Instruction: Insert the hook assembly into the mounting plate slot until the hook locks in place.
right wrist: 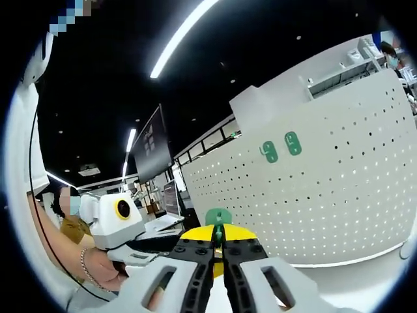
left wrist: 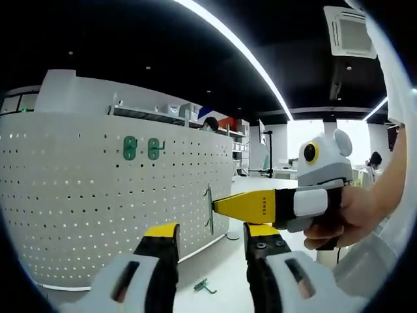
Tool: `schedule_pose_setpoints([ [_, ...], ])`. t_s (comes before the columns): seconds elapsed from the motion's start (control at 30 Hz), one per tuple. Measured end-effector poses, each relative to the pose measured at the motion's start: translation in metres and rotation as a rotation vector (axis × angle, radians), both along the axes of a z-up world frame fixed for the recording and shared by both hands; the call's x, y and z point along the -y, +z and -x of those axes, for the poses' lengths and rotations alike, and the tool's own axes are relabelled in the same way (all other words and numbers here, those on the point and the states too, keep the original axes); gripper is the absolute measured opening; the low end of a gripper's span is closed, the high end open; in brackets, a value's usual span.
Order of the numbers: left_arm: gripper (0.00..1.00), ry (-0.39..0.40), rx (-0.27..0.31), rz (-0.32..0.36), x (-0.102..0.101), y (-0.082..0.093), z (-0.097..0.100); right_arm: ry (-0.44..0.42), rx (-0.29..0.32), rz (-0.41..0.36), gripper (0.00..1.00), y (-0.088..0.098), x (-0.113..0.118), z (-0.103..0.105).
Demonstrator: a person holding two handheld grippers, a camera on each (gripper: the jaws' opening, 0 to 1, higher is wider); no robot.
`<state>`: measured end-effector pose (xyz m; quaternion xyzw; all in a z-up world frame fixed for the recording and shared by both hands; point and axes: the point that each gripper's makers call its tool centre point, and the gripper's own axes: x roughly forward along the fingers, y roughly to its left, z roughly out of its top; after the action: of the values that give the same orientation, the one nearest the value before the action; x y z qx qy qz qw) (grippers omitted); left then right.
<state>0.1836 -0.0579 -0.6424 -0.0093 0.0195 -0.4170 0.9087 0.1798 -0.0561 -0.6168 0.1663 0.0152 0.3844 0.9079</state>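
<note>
Green plastic hook (right wrist: pixel 218 218): light, rigid, small | right tool (right wrist: pixel 219 251) pinches its stem | left tool (left wrist: pixel 210 229) spread, idle | pegboard (left wrist: pixel 98 208) stiff.

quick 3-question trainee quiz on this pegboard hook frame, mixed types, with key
1. True or false: the right gripper is shut on a green hook.
2. How many green hooks already hang on the white pegboard? A) none B) two C) four
3. Fill in: the left gripper holds nothing, and is ____.

Key: 1 true; 2 B; 3 open. A spare hook also lies on the table below.
</note>
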Motion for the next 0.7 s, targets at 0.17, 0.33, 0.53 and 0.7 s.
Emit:
schedule_pose_setpoints([
  [0.17, 0.66, 0.005, -0.056, 0.01, 0.0004, -0.0066, -0.0012, -0.002, -0.004, -0.007, 0.0, 0.0004, 0.0006, -0.0003],
  [0.33, 0.71, 0.016, -0.056, 0.007, -0.0024, -0.0083, -0.0025, -0.01, 0.008, 0.025, 0.0, 0.0001, 0.0005, 0.0001],
  [0.53, 0.7, 0.022, -0.055, 0.003, -0.0038, -0.0087, -0.0039, -0.074, 0.126, 0.273, 0.0, -0.0039, 0.0029, -0.0028],
  [0.7, 0.69, 0.021, -0.055, -0.002, -0.0038, -0.0099, -0.0041, -0.075, 0.156, 0.305, 0.0, -0.0019, -0.0013, -0.0015],
])
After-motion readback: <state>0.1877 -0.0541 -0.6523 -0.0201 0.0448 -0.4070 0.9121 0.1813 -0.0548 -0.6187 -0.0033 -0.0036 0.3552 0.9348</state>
